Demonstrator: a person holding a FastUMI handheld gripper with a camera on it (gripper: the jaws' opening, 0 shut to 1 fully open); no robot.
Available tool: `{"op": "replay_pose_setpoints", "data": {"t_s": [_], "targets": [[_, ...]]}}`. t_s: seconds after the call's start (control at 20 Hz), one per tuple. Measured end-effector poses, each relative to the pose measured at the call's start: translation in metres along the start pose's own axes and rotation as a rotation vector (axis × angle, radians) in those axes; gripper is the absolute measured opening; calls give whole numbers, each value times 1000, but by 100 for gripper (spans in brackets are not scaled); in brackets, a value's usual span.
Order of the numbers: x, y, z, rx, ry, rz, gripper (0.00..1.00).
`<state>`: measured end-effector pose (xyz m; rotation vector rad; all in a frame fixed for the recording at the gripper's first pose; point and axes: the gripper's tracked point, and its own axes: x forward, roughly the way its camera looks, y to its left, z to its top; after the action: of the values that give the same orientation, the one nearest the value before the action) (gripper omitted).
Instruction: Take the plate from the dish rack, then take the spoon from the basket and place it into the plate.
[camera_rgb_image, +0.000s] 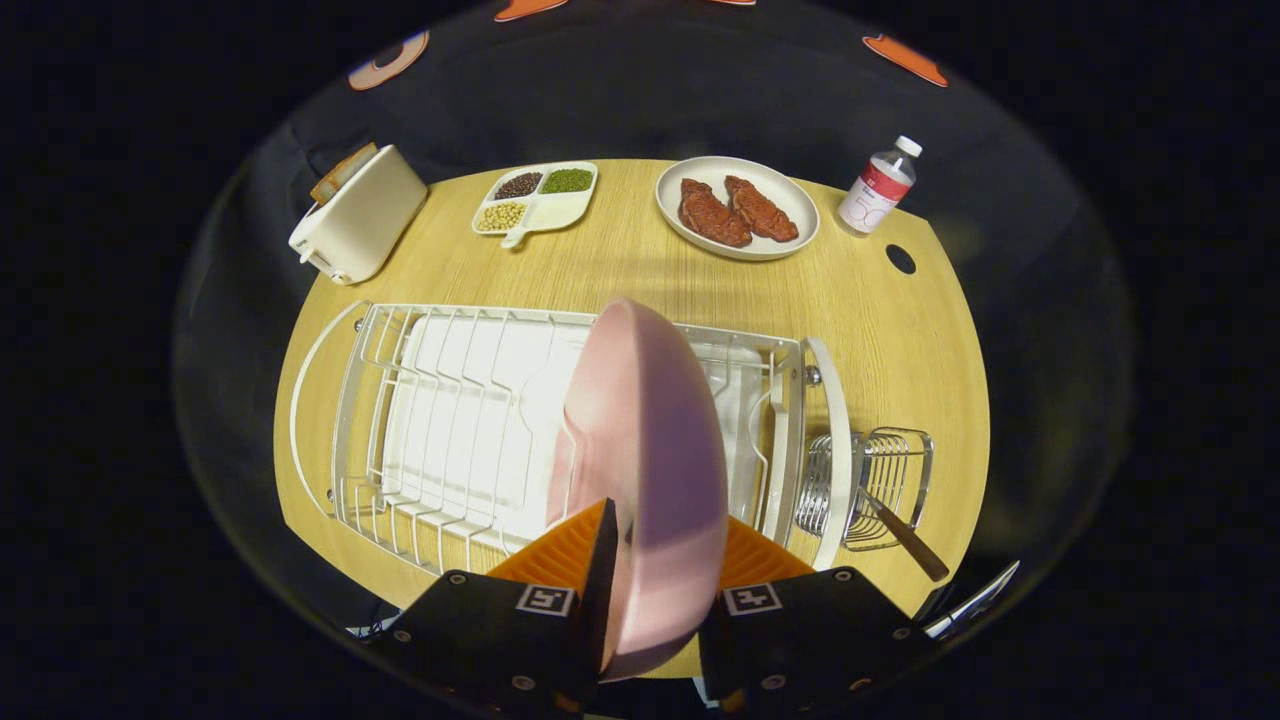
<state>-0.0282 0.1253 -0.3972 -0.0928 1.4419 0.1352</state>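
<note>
Pink plate, white wire dish rack, light wood-grain table, white toaster, brown-handled spoon.

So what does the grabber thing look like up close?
The gripper has two flat fingers with ribbed pads. Each finger sits on a blocky black mount with small round screws, and each mount carries a square black-and-white marker, like a little maze sticker.

Round wooden table, black cloth wall behind; dim light.
</note>
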Motion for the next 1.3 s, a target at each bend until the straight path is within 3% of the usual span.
{"op": "replay_pose_setpoints", "data": {"t_s": [0.15, 0.35, 0.75, 1.3], "targets": [[-6, -1, 4, 40, -17, 17, 36], [-19, -10, 9, 52, -75, -19, 35], [-42, -14, 29, -13, -169, -91, 33], [-87, -5, 7, 56, -213, 62, 30]]}}
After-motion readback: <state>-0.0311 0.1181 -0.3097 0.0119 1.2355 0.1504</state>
